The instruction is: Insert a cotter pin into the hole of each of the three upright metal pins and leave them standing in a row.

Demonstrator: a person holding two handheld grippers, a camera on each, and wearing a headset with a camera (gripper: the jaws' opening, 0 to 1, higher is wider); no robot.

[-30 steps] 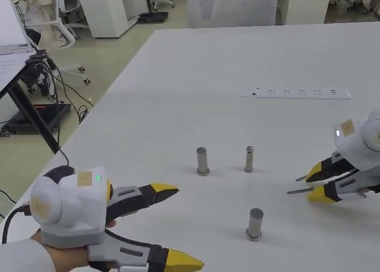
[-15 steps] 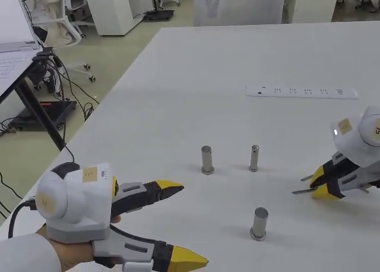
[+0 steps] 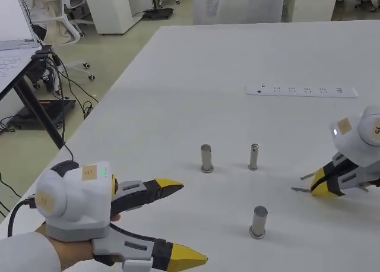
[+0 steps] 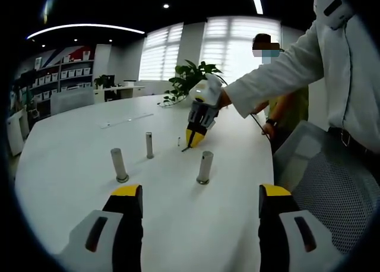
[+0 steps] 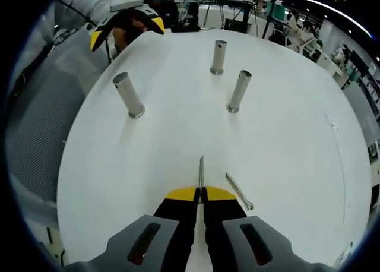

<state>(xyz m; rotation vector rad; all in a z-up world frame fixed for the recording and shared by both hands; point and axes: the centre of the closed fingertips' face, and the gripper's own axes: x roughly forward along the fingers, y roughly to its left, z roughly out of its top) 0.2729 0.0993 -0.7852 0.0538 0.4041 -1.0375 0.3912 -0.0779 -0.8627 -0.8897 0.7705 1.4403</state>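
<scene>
The right gripper (image 3: 319, 187), at 3 o'clock of the three upright grey metal pins (image 3: 206, 158) (image 3: 253, 157) (image 3: 258, 222), is clamped on a thin silver cotter pin (image 5: 201, 171). A second cotter pin (image 5: 239, 190) lies just beside it. The left gripper (image 3: 190, 223), jaws wide, hovers at 8 o'clock near the white table (image 3: 98, 125) edge, with bare tabletop between it and the pins.

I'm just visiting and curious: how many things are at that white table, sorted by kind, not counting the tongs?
upright metal pins: 3
cotter pins: 2, one held in the right tongs
power strip: 1
Total: 6
</scene>
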